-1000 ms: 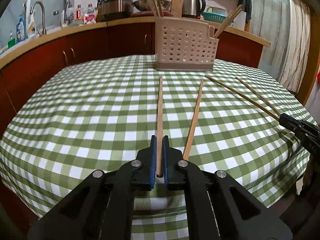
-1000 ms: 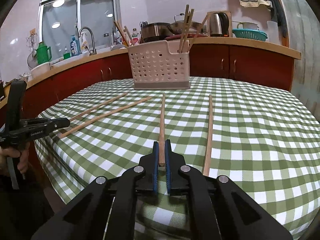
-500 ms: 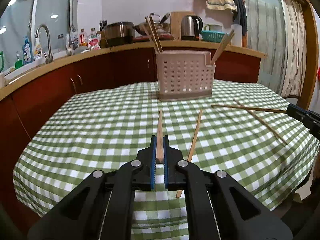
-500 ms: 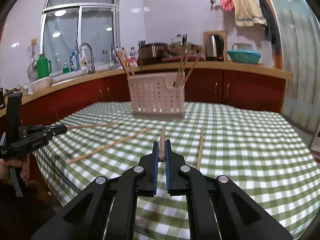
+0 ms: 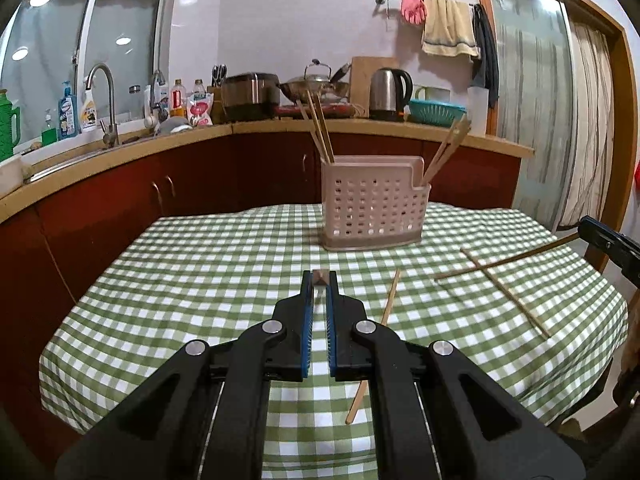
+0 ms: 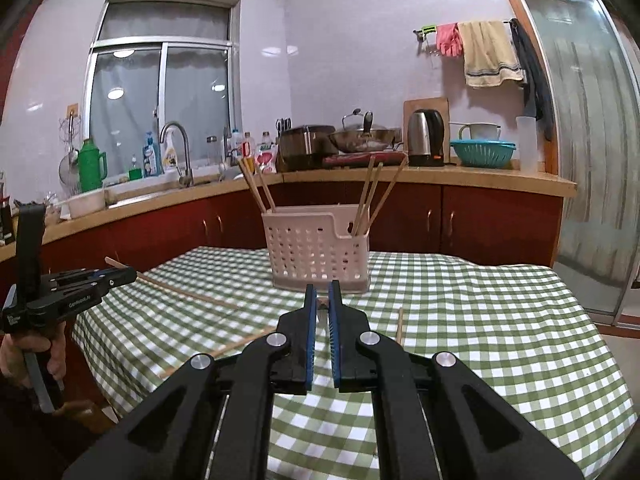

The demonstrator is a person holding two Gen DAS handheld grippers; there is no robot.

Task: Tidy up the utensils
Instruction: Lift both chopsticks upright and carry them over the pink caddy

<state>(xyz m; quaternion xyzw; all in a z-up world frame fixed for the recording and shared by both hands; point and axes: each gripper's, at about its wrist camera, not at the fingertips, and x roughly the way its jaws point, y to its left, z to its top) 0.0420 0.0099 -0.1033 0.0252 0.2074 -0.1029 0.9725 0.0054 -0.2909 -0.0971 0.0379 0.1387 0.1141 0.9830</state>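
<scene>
A pink perforated utensil basket (image 5: 372, 204) stands at the far side of the table with chopsticks upright in two compartments; it also shows in the right wrist view (image 6: 318, 252). My left gripper (image 5: 319, 280) is shut on a wooden chopstick (image 5: 320, 277), seen end-on and lifted off the table. My right gripper (image 6: 322, 294) is shut on another chopstick (image 6: 322, 303), also end-on and lifted. The right gripper's chopstick (image 5: 508, 258) shows from the side in the left wrist view, the left gripper's one (image 6: 184, 290) in the right wrist view.
Two chopsticks lie on the green checked tablecloth (image 5: 200, 280): one (image 5: 374, 352) just right of my left gripper, one (image 5: 508, 292) farther right. A kitchen counter (image 5: 120, 152) with sink, bottles, pots and kettle runs behind the table.
Both grippers have risen from the table and tilted up, each lifting its chopstick, so the chopsticks now point straight ahead at the basket.
</scene>
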